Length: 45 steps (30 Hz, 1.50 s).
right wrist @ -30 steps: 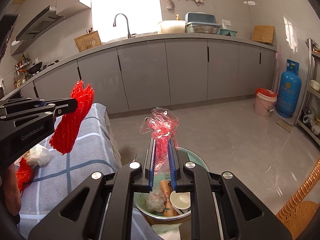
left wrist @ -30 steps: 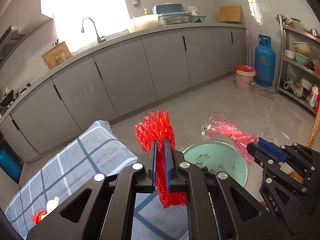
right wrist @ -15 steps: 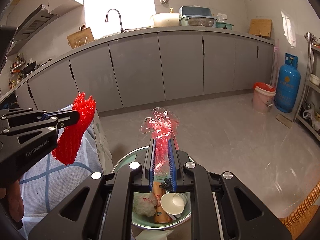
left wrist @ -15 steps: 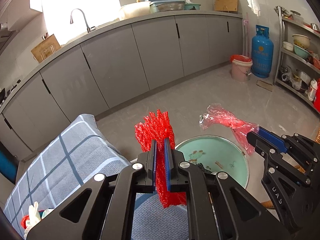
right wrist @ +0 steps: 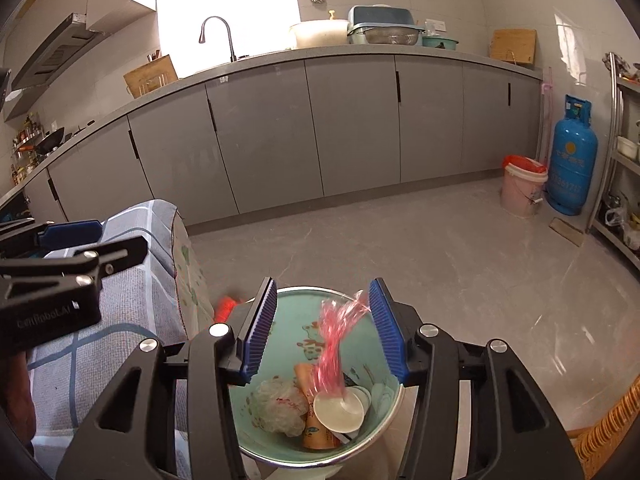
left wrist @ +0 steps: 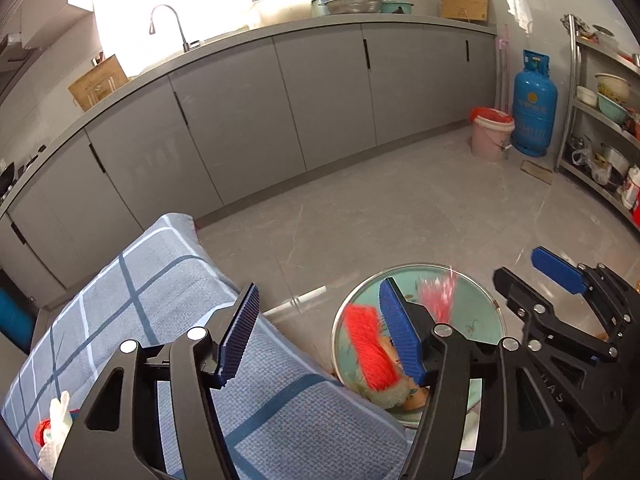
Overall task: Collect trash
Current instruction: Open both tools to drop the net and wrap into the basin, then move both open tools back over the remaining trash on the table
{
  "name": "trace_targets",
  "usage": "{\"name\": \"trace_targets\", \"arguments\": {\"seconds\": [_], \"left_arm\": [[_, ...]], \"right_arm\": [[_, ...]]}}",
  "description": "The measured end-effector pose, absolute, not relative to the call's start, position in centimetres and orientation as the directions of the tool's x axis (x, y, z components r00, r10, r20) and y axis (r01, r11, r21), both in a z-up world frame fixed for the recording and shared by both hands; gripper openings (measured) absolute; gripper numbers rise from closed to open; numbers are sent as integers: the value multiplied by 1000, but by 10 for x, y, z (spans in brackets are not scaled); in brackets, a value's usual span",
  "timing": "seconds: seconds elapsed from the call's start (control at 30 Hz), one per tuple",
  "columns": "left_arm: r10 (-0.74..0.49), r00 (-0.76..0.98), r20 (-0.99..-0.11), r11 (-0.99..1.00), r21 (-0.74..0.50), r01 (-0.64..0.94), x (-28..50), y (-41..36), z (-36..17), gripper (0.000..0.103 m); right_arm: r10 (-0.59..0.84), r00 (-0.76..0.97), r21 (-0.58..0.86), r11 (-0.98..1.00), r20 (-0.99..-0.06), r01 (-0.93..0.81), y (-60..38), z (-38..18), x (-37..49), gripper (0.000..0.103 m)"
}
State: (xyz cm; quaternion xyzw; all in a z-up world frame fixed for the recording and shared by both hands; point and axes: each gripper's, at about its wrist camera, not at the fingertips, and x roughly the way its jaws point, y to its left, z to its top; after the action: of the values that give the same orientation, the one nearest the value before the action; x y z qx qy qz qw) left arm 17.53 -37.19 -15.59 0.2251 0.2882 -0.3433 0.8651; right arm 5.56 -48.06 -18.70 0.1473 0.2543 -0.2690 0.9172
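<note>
Both grippers are open above a green enamel basin (right wrist: 292,308) on the floor. The red foam net (left wrist: 366,350) is falling, blurred, from my open left gripper (left wrist: 320,332) at the basin's near rim (left wrist: 486,294); it also shows in the right wrist view (right wrist: 226,307). The pink plastic wrapper (right wrist: 334,340) is falling, blurred, between the fingers of my open right gripper (right wrist: 322,330) into the basin, and shows in the left wrist view (left wrist: 438,296). The basin holds a crumpled clear bag (right wrist: 278,404), a paper cup (right wrist: 340,412) and an orange packet (right wrist: 316,426).
A table with a grey-blue checked cloth (left wrist: 160,292) stands left of the basin; red and white scraps (left wrist: 52,432) lie on it. Grey cabinets (right wrist: 352,128) line the far wall. A pink bucket (right wrist: 522,186), blue gas cylinder (right wrist: 572,160), shelf rack (left wrist: 604,120) and wicker edge (right wrist: 604,428) are right.
Both grippers have opened. The red foam net has dropped from the left and the pink wrapper from the right; both are falling toward the basin. Both grippers have moved closer over it.
</note>
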Motion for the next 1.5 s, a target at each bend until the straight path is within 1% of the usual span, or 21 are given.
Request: {"name": "trace_targets", "arguments": {"seconds": [0.17,0.23,0.33,0.37,0.4,0.43,0.53,0.77,0.9,1.1,1.5], "left_arm": [[-450,609,-653,687,183,703,176,-353,-150,63],[-446,616,-649,694,183,696,173,-345,-148,63],[-441,621,-648,700,185,690,167,-333,-144,63],[-439,623,-647,702,186,687,166,-330,-143,66],[-434,629,-645,707,189,681,164,-325,-142,73],[-430,636,-641,714,190,674,163,-320,-140,75],[-425,642,-638,725,184,664,159,-306,-135,75],[-410,656,-634,752,172,636,156,-279,-127,75],[-405,667,-625,768,164,619,153,-263,-122,75],[-404,678,-614,783,151,604,150,-242,-116,75],[-364,699,-615,829,129,544,160,-197,-114,75]], "right_arm": [[-430,713,132,800,-554,585,-475,-184,41,51],[-433,712,135,797,-553,589,-471,-181,36,55],[-424,714,138,800,-556,583,-463,-178,32,55],[-420,717,138,804,-556,578,-459,-176,31,55],[-418,719,136,807,-555,575,-456,-175,31,56],[-415,722,135,811,-553,570,-452,-173,30,56],[-406,732,133,821,-547,555,-441,-167,32,60],[-366,756,125,855,-543,503,-412,-156,40,62],[-357,765,111,869,-536,483,-398,-150,42,66],[-348,775,92,883,-527,460,-381,-140,44,67],[-311,789,63,913,-530,403,-345,-136,54,71]]}}
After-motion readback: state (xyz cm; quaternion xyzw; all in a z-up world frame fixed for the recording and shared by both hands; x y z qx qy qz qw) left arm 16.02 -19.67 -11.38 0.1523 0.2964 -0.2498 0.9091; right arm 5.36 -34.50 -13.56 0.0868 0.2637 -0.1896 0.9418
